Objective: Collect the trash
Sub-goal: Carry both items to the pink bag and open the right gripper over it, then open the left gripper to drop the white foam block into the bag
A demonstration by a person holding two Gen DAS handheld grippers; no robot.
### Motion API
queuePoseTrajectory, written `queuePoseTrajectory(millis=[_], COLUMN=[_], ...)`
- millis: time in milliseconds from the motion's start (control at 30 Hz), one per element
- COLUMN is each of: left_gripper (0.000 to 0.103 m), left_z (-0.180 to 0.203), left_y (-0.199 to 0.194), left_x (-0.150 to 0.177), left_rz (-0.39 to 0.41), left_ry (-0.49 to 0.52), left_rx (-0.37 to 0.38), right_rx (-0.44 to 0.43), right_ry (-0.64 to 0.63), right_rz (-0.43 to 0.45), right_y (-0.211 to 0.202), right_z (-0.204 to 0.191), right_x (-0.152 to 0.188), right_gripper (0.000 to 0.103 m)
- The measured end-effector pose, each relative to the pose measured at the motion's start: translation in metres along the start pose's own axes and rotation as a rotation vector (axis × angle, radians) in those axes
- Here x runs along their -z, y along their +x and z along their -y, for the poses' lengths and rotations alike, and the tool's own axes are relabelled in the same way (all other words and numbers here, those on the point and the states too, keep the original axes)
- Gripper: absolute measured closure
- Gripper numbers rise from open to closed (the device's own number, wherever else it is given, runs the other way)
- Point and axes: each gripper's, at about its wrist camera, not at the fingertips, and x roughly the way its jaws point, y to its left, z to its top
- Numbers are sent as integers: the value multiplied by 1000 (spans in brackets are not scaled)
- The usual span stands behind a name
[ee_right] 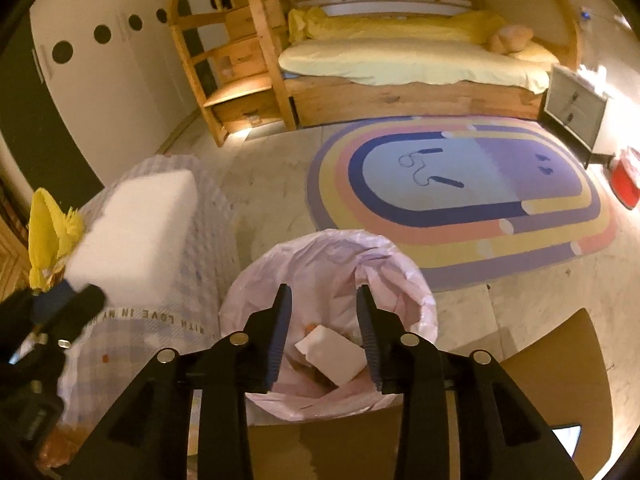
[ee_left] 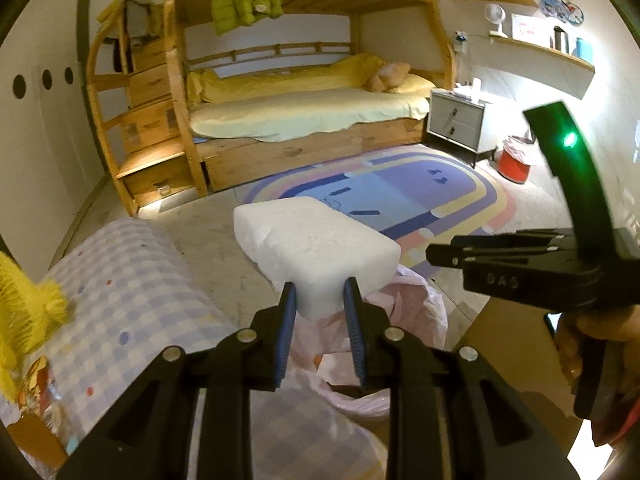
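A white foam block (ee_left: 316, 248) is clamped at its near edge by the left gripper (ee_left: 319, 300), above the pink-lined bin (ee_right: 332, 280). The right gripper (ee_right: 324, 300) is held open, empty, over the bin's unobstructed mouth; another foam piece (ee_right: 332, 350) lies inside

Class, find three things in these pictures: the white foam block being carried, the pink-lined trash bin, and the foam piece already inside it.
white foam block (ee_left: 316, 240), left wrist view, top face.
pink-lined trash bin (ee_right: 332, 256), right wrist view, inner liner wall.
foam piece (ee_right: 332, 354), right wrist view, flat face.
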Motion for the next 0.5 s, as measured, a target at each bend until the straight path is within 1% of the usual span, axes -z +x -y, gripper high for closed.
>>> queuePoseTrajectory(millis=[33,100,133,167,200,333,500], left_gripper=[77,65,50,45,45,45,45], left_z=[5,10,10,11,10,-1,-28], left_y=[4,11,13,15,14,6,-23], left_x=[-2,-5,-7,-8,-8,-5,5], left_rz=[-3,-5,-9,-10,-10,-18,-12], left_ry=[11,24,25,21,13,-19,-93], left_rx=[6,7,8,10,10,-13,-80], right_rx=[1,0,-3,-3,-3,-18,-59], right_ry=[5,18,24,29,32,32,6], right_rz=[6,23,33,42,49,81,100], right_y=[-2,-9,-14,-18,-21,-38,-55], right_z=[1,6,9,11,12,10,-8], right_x=[-1,-3,-4,-5,-7,-9,-7], right_gripper=[68,67,66,64,63,62,62])
